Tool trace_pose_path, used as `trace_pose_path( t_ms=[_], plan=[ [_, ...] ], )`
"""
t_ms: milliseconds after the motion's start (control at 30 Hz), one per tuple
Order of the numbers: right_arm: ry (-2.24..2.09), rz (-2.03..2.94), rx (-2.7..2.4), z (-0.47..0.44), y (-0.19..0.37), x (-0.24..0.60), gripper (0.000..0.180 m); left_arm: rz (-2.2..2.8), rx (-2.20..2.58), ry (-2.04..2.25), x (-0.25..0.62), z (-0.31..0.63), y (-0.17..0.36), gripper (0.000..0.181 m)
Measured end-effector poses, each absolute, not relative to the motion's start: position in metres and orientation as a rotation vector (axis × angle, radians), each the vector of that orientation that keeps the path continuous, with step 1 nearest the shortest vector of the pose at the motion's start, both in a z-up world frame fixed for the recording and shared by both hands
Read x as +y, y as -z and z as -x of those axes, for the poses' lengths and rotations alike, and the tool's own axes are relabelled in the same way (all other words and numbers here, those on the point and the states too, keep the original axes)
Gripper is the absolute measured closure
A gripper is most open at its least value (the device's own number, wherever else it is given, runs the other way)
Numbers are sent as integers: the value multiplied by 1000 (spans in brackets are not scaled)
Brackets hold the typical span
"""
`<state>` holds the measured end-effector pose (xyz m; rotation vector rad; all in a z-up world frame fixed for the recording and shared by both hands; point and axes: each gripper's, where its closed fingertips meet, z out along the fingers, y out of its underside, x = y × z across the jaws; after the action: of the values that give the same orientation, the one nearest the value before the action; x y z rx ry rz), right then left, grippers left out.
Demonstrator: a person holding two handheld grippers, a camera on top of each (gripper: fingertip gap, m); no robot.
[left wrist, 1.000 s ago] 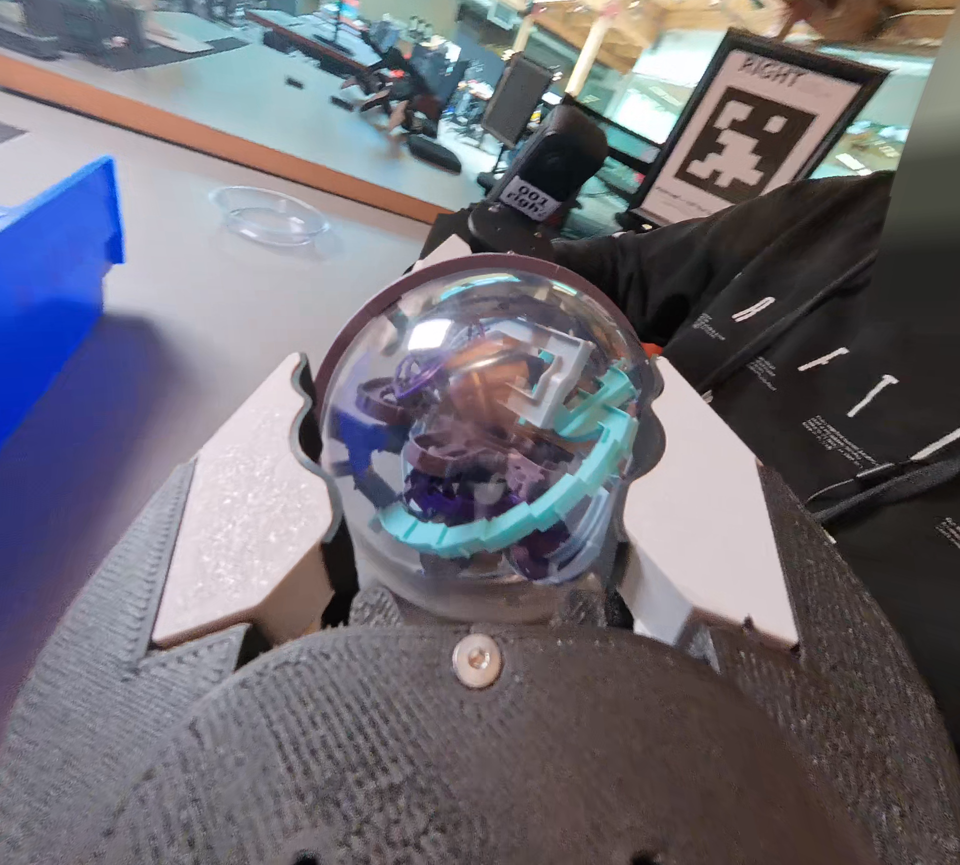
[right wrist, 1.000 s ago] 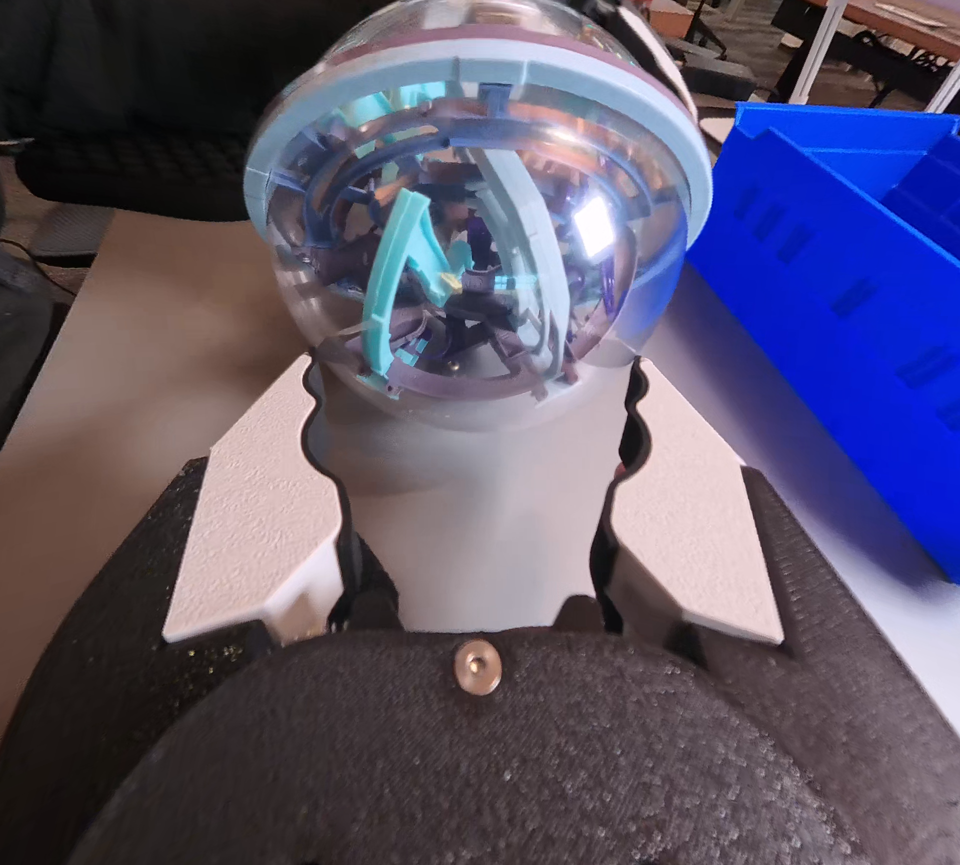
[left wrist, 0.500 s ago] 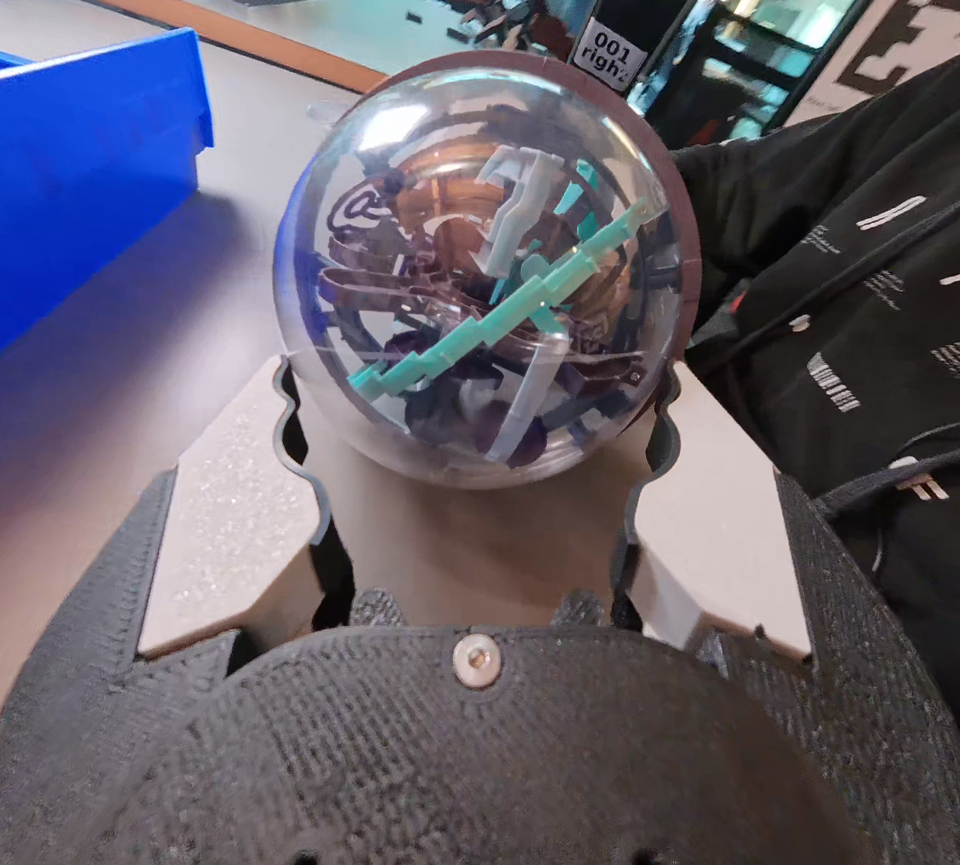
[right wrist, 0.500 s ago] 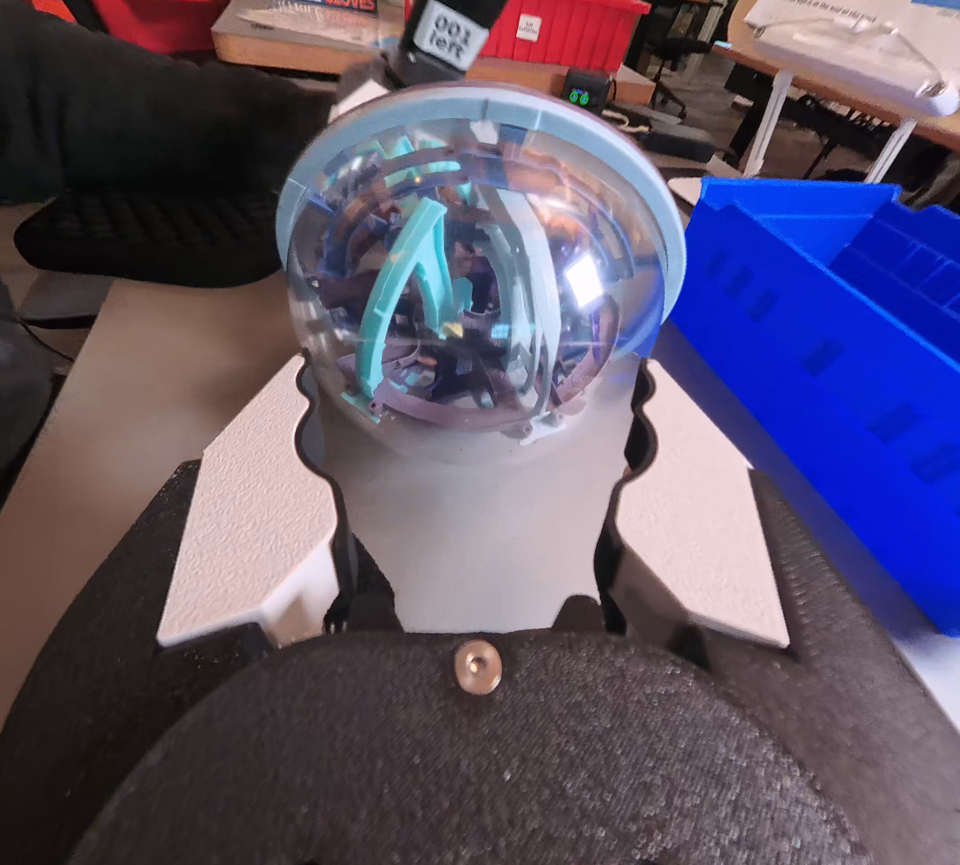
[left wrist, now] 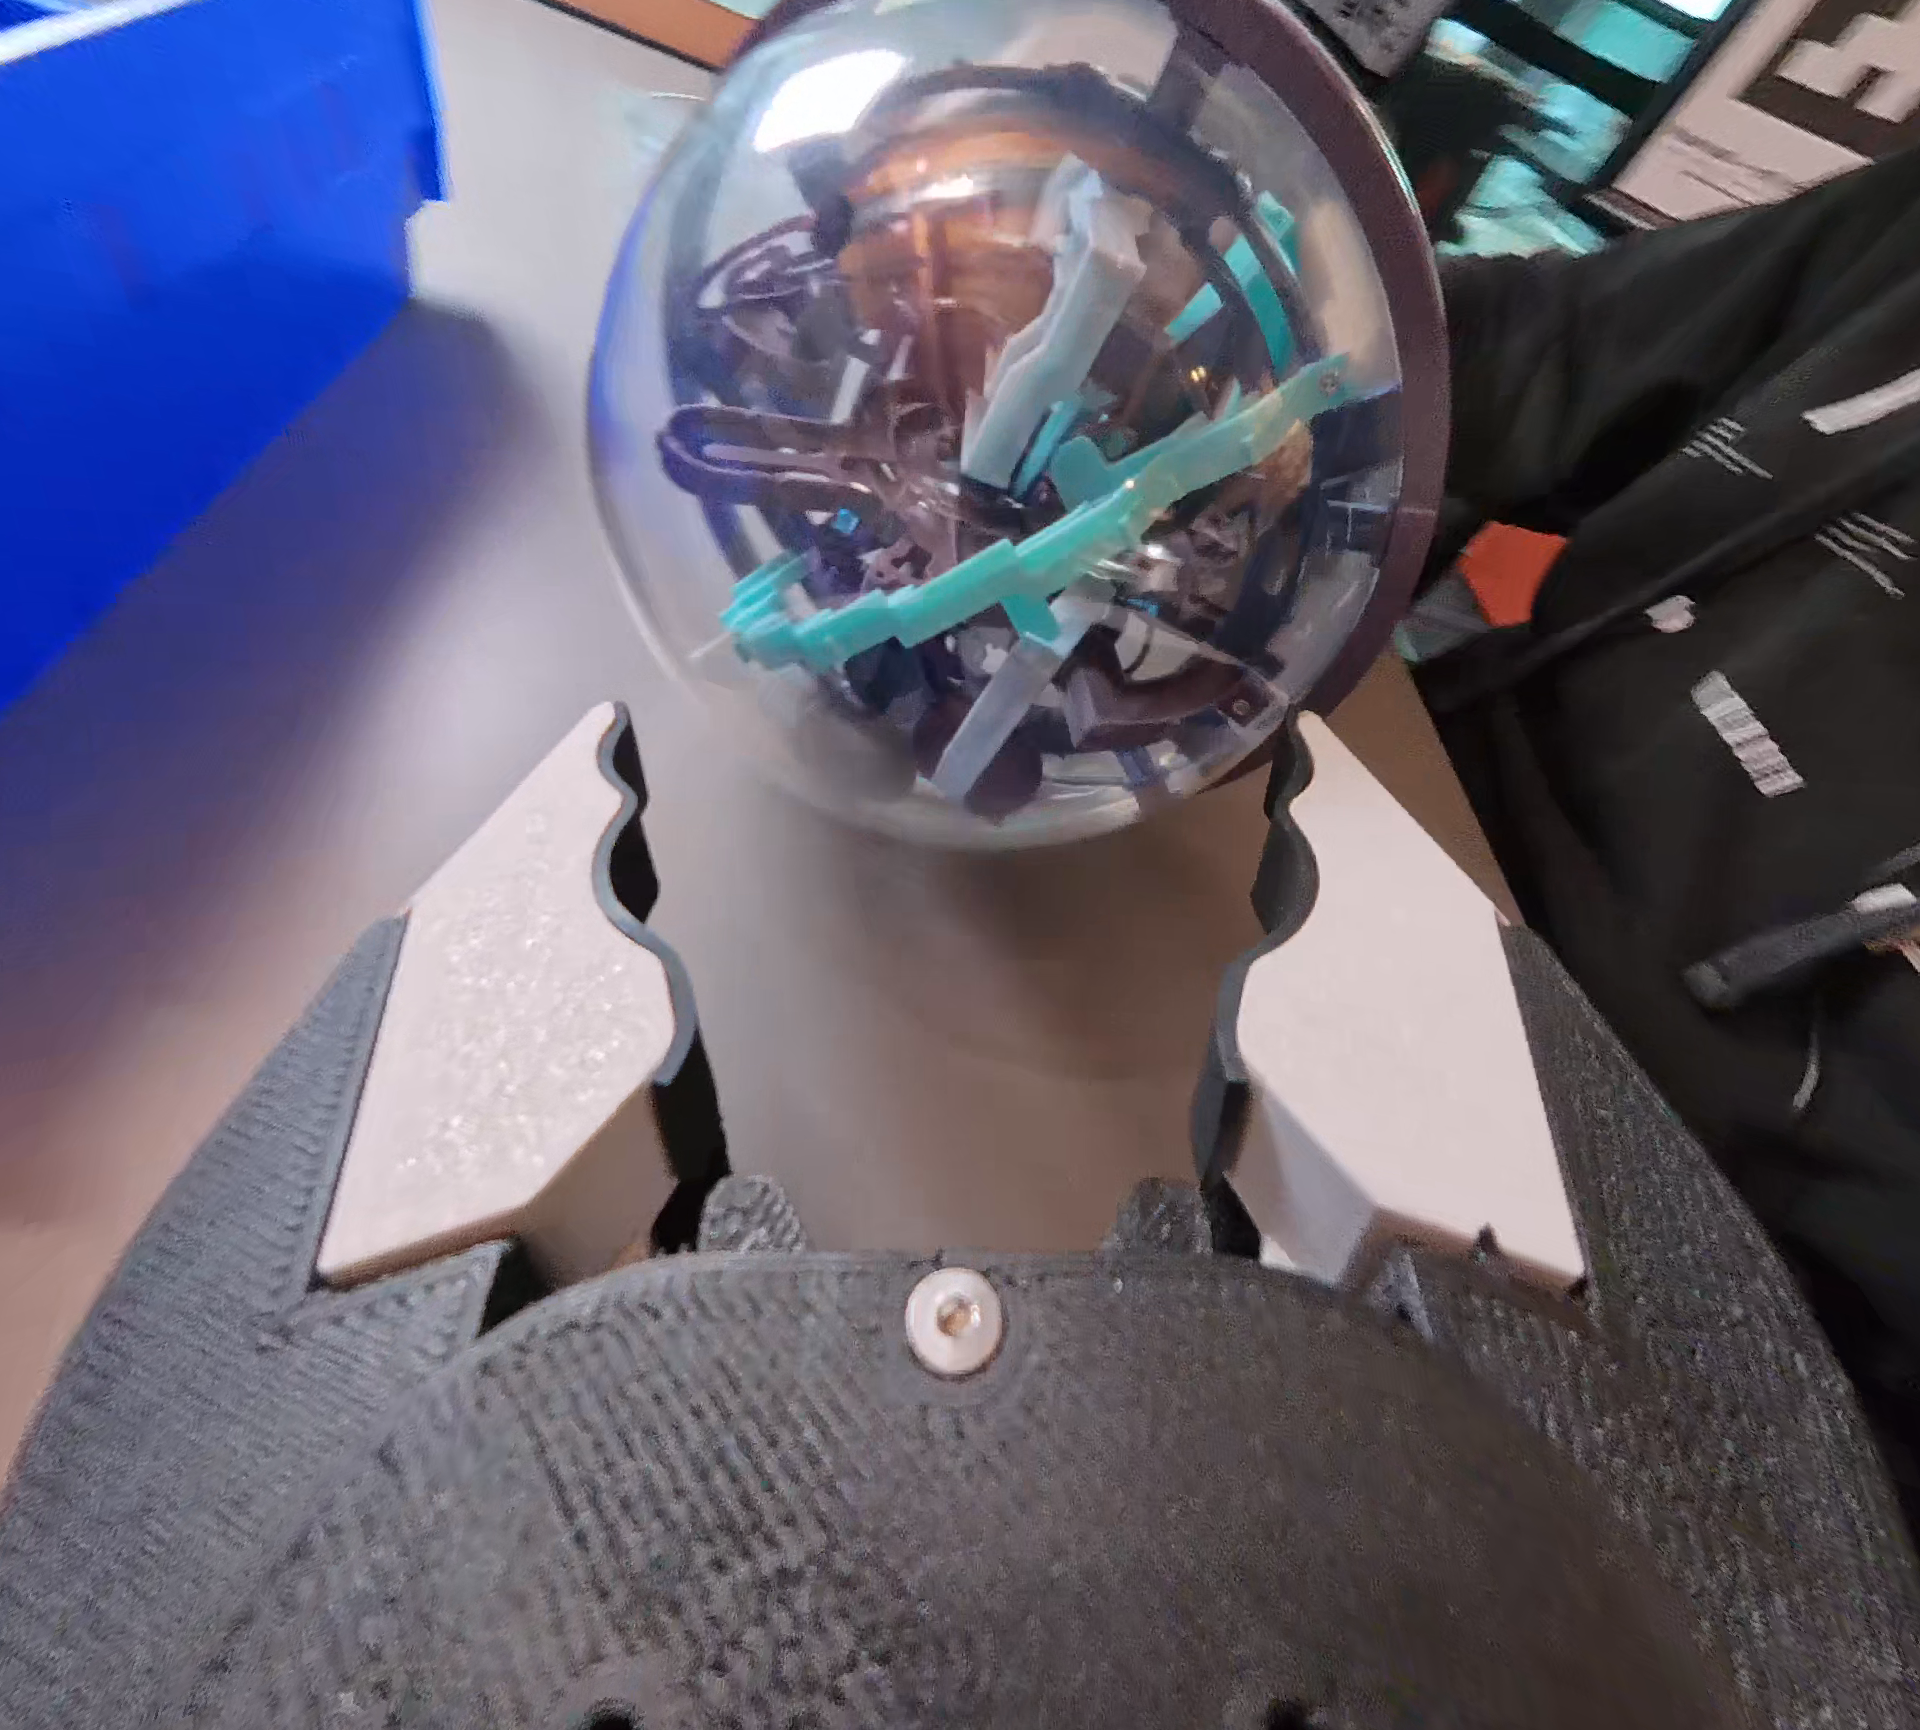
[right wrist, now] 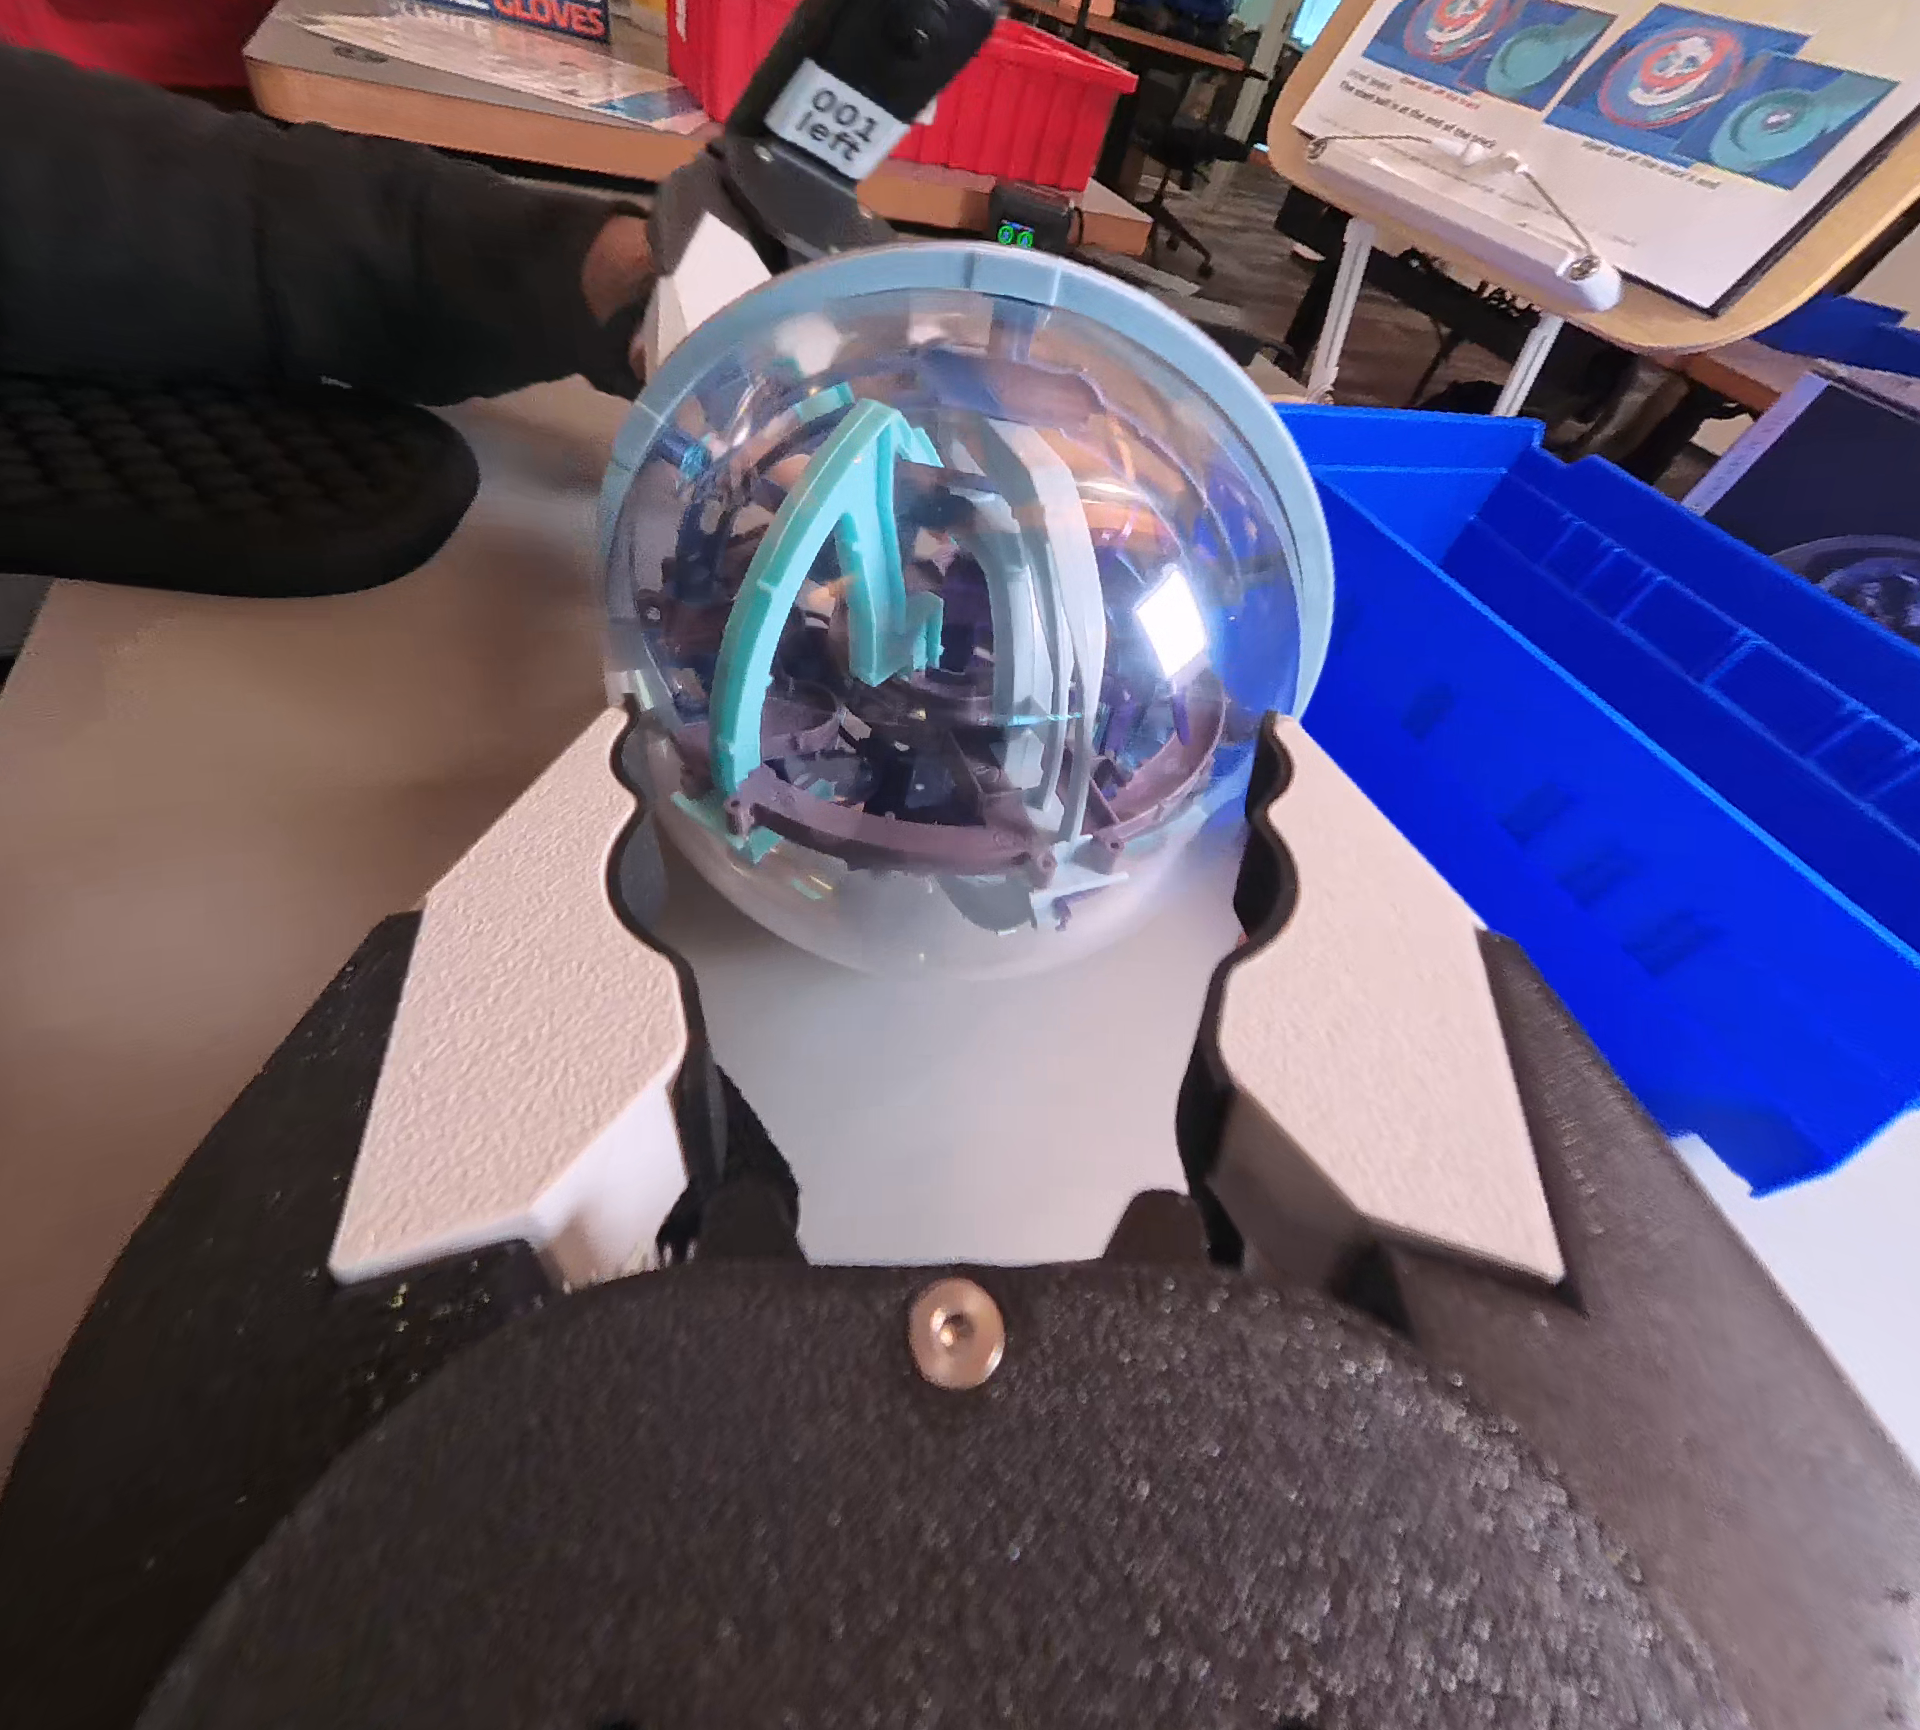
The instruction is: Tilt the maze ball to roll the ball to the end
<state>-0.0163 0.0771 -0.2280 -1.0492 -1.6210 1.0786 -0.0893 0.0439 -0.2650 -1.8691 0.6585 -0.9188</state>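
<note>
The maze ball point(left wrist: 1008, 371) is a clear sphere with teal, grey and purple tracks and a dark ring. It rests on the table point(left wrist: 312, 745). My left gripper point(left wrist: 956, 730) is open, with its tips just short of the ball's underside. In the right wrist view the ball point(right wrist: 956, 610) shows a pale blue ring. My right gripper point(right wrist: 945, 724) is open, and its tips flank the ball's lower front. Behind the ball there, one white finger point(right wrist: 691, 278) of the left gripper shows. I cannot make out the small ball inside.
A blue bin point(left wrist: 187, 246) stands close beside the ball; it also shows in the right wrist view point(right wrist: 1662, 745). A person's black sleeve point(left wrist: 1714, 537) lies along the table's other side. An instruction board point(right wrist: 1610, 70) and a red bin point(right wrist: 997, 91) stand beyond.
A second ago my left gripper held the ball deep in its jaws off the table. The ball now rests on the table, the left gripper has let go, and both grippers have drawn back.
</note>
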Motion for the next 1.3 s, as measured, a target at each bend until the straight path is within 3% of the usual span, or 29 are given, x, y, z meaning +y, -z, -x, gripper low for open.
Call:
trace_pose_path(
  t_ms=[200, 400, 867, 967, 1200, 1300],
  plan=[
    [-1032, 1040, -1582, 21, 225, 82, 84, 1759, 487, 751, 34, 93, 212, 60],
    [-1014, 1071, -1575, 30, 232, 83, 84, 1778, 381, 417, 52, 100, 212, 83],
    [-1046, 1030, -1550, 23, 228, 82, 98, 1590, 339, 616, 54, 112, 212, 98],
    [-1080, 1024, -1549, 20, 226, 82, 104, 1560, 352, 618, 52, 114, 209, 111],
    [-1160, 984, -1572, 13, 222, 75, 123, 1523, 379, 570, 44, 116, 203, 160],
    [-1229, 982, -1558, 9, 216, 76, 128, 1528, 381, 557, 43, 118, 203, 168]
  ],
)
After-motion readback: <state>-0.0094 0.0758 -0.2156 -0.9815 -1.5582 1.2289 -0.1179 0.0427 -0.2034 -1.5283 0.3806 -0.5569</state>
